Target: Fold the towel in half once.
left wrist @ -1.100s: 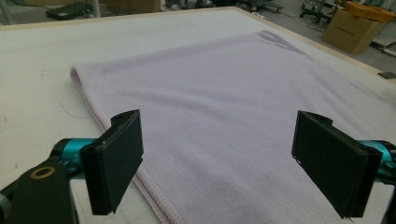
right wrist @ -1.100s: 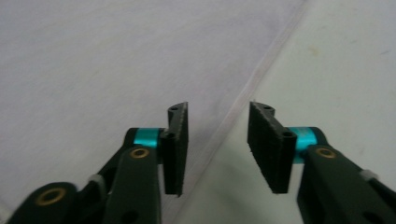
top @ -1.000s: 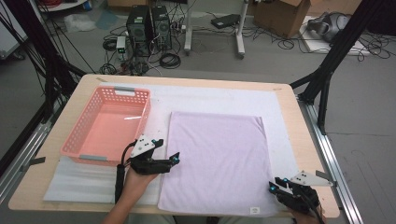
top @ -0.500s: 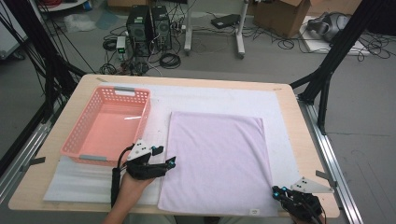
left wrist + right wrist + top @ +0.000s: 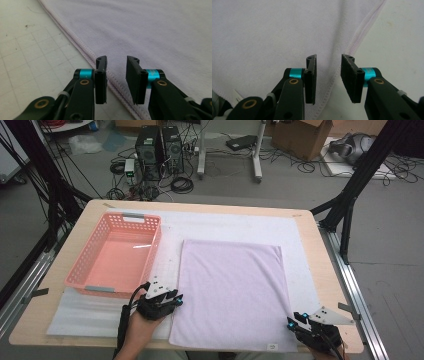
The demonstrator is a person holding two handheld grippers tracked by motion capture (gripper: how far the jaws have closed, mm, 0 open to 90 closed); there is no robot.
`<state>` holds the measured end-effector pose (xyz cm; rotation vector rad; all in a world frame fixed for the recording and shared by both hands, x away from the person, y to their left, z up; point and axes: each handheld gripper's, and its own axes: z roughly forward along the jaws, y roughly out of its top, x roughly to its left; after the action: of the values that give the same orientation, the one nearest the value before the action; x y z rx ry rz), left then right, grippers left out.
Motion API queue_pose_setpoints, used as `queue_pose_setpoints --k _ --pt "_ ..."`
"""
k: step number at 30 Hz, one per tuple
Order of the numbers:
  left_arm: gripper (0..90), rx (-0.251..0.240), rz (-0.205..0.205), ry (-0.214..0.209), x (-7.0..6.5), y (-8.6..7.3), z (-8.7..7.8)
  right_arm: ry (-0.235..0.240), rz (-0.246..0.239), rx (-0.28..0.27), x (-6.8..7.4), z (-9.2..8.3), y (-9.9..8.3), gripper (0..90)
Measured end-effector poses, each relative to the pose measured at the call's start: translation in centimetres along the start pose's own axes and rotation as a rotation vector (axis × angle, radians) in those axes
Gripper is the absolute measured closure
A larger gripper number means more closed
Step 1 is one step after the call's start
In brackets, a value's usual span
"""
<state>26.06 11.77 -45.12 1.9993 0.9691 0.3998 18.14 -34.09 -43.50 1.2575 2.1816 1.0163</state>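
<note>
- Towel (image 5: 230, 292) lies flat on the tabletop (image 5: 320, 245), beside the basket (image 5: 116, 254).
- Left gripper (image 5: 116, 66): fingers (image 5: 101, 72) part-open, just closing, straddling the towel's left hem.
- Right gripper (image 5: 328, 65): fingers (image 5: 311, 75) part-open, just opening, over the right hem.

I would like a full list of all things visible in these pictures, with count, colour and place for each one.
towel: one, pale lilac, spread flat on the mat, right of the basket.
basket: one, salmon pink plastic, on the left half of the table, nothing in it.
mat: one, white, under the towel and the basket.
table: one, light wood, middle of the high view.
computer towers: two, black, on the floor behind the table.
cardboard box: one, brown, floor at the back right.
left gripper: one, black with teal rings, at the towel's left hem, jaws apart astride the hem, having just been closing.
right gripper: one, black with teal rings, at the towel's near right corner, jaws apart, having just been opening.
</note>
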Motion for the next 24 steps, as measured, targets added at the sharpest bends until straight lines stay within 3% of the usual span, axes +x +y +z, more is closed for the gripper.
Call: queue_pose_setpoints --k 2,4,8,11,13,17,18,19,21,24 --pt "72.9 0.003 0.007 0.015 -0.1 0.0 0.0 0.003 0.005 -0.002 0.0 0.1 0.0 65.1" --pt "85.3 0.005 0.035 0.062 -0.4 0.0 -0.1 0.009 0.007 -0.005 0.1 0.2 0.2 65.3" --pt "87.2 0.003 0.019 0.126 -0.6 -0.1 -0.7 0.007 0.004 -0.009 0.1 0.2 0.3 65.4" --pt "87.1 -0.003 -0.018 0.106 -0.1 -0.4 -1.3 0.004 0.008 -0.021 0.0 0.2 0.3 65.3" --pt "85.3 -0.009 -0.010 0.100 -0.1 -0.5 -1.3 0.002 0.018 -0.030 -0.2 0.2 0.3 64.3" --pt "57.5 -0.050 -0.016 0.066 -0.1 -0.6 -1.4 -0.003 0.046 -0.058 -0.3 0.3 0.5 62.0" --pt "57.5 -0.072 -0.023 0.050 0.0 -0.5 -1.4 0.000 0.058 -0.065 -0.3 0.4 0.7 62.0" --pt "47.8 -0.102 -0.040 0.024 -0.1 -0.4 -1.4 0.005 0.056 -0.085 -0.1 0.9 1.1 62.3" --pt "40.9 -0.137 -0.053 -0.008 -0.1 -0.3 -1.4 0.001 0.030 -0.058 0.2 1.6 1.3 62.8" --pt "32.2 -0.200 -0.089 -0.036 0.0 -0.2 -1.7 -0.039 -0.033 0.034 0.3 2.6 0.8 65.8"
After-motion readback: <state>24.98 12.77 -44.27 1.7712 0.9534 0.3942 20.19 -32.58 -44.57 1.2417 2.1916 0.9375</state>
